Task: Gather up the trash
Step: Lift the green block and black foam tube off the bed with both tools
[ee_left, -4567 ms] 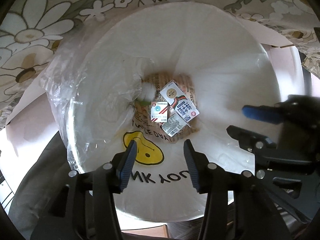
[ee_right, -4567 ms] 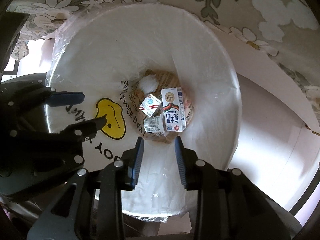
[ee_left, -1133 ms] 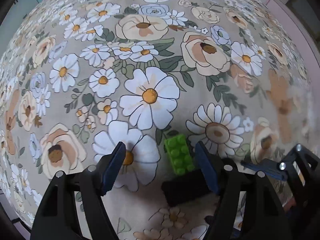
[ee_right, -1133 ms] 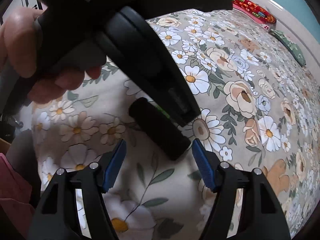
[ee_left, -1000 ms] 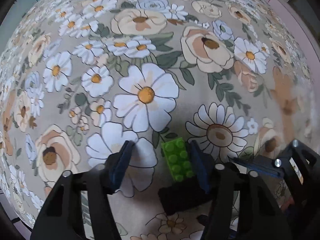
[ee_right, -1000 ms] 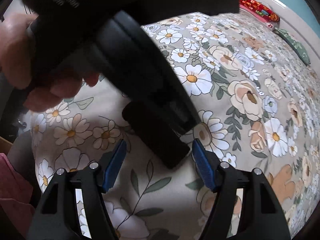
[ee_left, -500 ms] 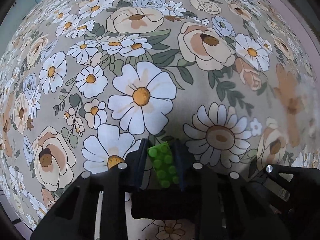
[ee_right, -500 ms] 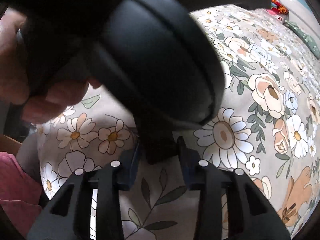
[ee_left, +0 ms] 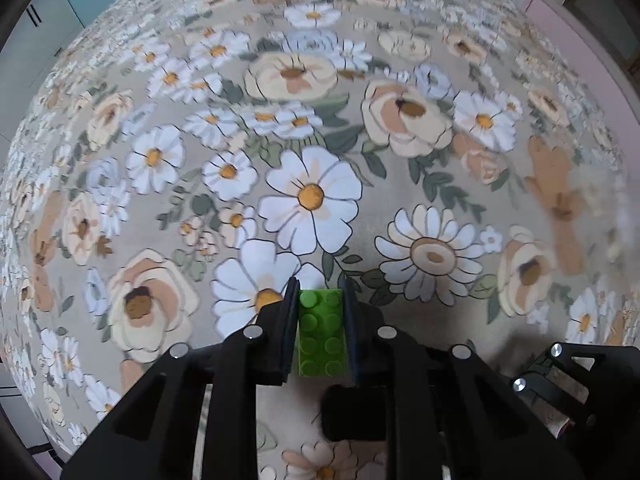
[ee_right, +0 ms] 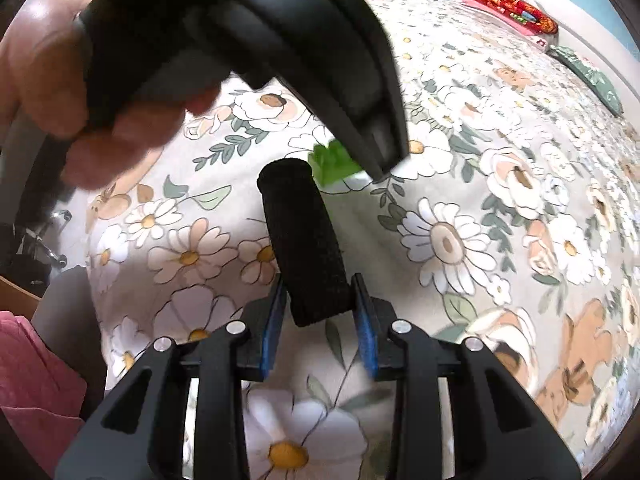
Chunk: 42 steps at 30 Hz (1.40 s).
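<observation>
In the left wrist view we see our left gripper (ee_left: 319, 307) clamped tight on a green toy brick (ee_left: 320, 330) over the flowered bedspread (ee_left: 312, 140), and in the right wrist view our right gripper (ee_right: 319, 300), jaws just closing, pinches a black foam cylinder (ee_right: 306, 240) above the same cloth

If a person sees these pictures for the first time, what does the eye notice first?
Probably the green toy brick, bright against the flowered bedspread, clamped in the left gripper. Next comes the black foam cylinder, gripped at its near end by the right gripper, under the large dark body of the other tool.
</observation>
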Tool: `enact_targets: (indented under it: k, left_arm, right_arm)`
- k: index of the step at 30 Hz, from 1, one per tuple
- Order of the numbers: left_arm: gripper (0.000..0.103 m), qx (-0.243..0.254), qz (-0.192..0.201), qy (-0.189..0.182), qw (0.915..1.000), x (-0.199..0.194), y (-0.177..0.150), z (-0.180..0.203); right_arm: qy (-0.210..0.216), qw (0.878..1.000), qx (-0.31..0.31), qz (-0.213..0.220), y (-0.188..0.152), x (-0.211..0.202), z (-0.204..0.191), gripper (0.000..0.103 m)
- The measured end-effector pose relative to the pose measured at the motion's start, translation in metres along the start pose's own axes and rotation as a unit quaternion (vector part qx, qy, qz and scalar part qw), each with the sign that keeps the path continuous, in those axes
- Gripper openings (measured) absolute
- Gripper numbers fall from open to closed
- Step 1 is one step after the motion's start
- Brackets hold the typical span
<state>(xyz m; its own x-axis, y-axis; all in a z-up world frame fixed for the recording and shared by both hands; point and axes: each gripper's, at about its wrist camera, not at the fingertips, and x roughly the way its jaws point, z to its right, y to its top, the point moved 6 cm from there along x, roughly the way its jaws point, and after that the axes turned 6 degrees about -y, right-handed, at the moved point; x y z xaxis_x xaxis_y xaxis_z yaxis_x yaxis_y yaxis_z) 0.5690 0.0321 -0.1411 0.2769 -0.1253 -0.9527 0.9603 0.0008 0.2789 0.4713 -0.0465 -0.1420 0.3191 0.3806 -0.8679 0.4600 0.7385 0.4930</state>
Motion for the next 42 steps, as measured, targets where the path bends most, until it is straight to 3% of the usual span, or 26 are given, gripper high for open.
enact_targets:
  k: [10,19,32,42]
  left_arm:
    - [0.023,0.058,0.076,0.029,0.9950,-0.096,-0.024,0.014]
    - [0.023,0.110,0.127,0.032,0.9852,-0.181,-0.078,0.042]
    - [0.024,0.170,0.191,0.060,0.9649,-0.279,-0.170,0.063]
    - [0.024,0.182,0.223,0.060,0.9557,-0.324,-0.223,0.069]
  right_arm:
    - [-0.091,0.995,0.050,0.009,-0.004,-0.095,0.005,0.034]
    - [-0.172,0.980,0.093,0.027,0.001,-0.197,-0.007,0.034]
    - [-0.230,0.968,0.079,0.067,-0.005,-0.309,-0.079,0.034]
    - [-0.237,0.966,0.067,0.083,-0.019,-0.349,-0.133,0.034]
